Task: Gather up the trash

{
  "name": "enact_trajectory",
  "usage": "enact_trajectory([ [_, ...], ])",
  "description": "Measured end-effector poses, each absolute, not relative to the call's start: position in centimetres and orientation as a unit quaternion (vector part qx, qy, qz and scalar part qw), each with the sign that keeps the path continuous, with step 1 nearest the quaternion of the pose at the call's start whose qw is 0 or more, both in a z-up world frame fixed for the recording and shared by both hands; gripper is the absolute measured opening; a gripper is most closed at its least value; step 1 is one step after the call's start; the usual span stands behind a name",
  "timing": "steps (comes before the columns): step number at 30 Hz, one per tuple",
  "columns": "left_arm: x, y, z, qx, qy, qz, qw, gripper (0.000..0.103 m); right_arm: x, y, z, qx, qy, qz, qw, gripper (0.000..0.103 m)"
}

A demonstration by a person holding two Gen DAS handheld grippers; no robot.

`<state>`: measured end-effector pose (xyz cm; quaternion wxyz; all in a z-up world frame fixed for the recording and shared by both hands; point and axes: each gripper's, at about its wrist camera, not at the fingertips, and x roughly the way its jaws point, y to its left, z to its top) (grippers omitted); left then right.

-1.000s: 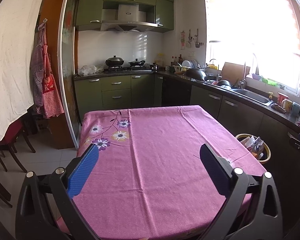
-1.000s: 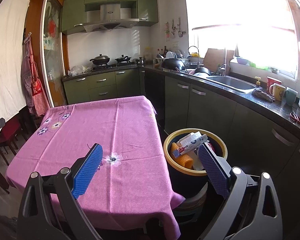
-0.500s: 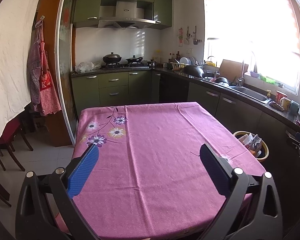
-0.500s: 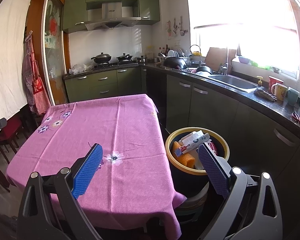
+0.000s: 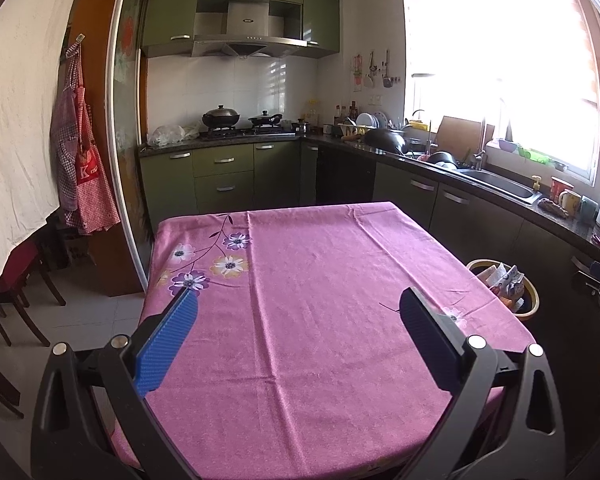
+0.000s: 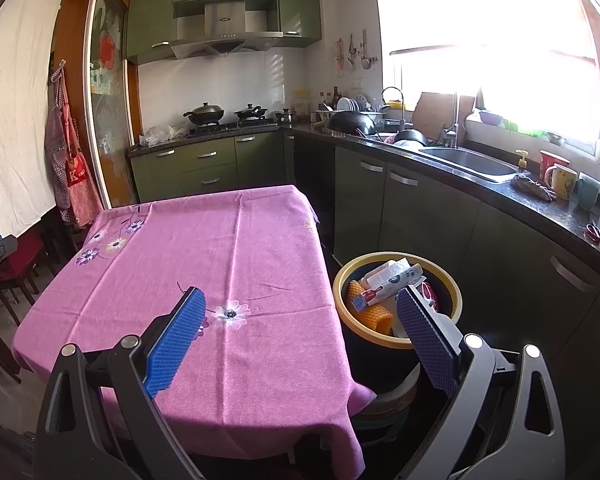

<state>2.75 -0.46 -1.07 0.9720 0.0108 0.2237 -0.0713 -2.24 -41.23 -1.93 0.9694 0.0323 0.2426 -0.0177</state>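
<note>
Left wrist view: left gripper (image 5: 296, 320) held above the near half of the pink tablecloth (image 5: 300, 280), blue pads spread wide, nothing between them. No trash visible anywhere on the tablecloth. Just off the tablecloth's right edge, a yellow-rimmed bin (image 5: 530, 300) with wrappers poking up inside.

Right wrist view: right gripper (image 6: 300, 316) also spread wide and empty, poised over the tablecloth's (image 6: 220, 260) near right corner, right pad overlapping the bin (image 6: 380, 340) in view. Bin just beside that corner, well filled: an orange mesh piece (image 6: 374, 314), a white tube (image 6: 384, 284) and paper (image 6: 396, 270) heaped up to about rim level. Task probably near its end, judging by the bare cloth and the full bin.

Risks from here: overflow, since anything more dropped on the heap could slide off onto the floor; snagging the hanging cloth with a pad while reaching toward the bin, dragging it askew; knocking the bin, which seems to sit raised on something beneath it.
</note>
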Motion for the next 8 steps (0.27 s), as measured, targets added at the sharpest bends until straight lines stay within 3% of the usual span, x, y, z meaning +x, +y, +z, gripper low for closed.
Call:
enact_trajectory([
  [8, 5.6, 0.5, -2.2, 0.005, 0.258, -0.057, 0.965, 0.096, -1.0, -41.0, -2.3, 0.028, 0.251, -0.018, 0.967, 0.095],
])
